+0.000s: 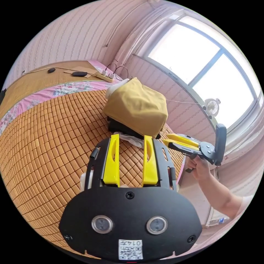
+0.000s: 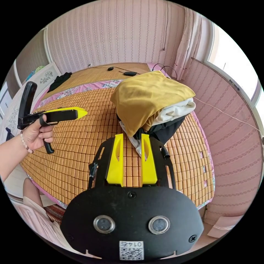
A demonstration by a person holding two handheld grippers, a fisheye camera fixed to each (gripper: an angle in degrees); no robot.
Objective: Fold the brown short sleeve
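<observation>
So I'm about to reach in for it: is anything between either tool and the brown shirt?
Nothing visible does. The brown shirt tops the pile, with bare mat before both the left tool and right tool.

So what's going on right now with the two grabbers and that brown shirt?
Left gripper open, empty. Right gripper open, empty. Brown short sleeve folded atop a pile of white and black clothes on the mat. Nothing in the way.

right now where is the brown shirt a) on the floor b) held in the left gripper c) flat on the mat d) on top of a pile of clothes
d: the brown shirt lies folded on a pile, with a white garment and a black garment under it, on the mat; the left gripper and right gripper are both open and hold nothing.
</observation>
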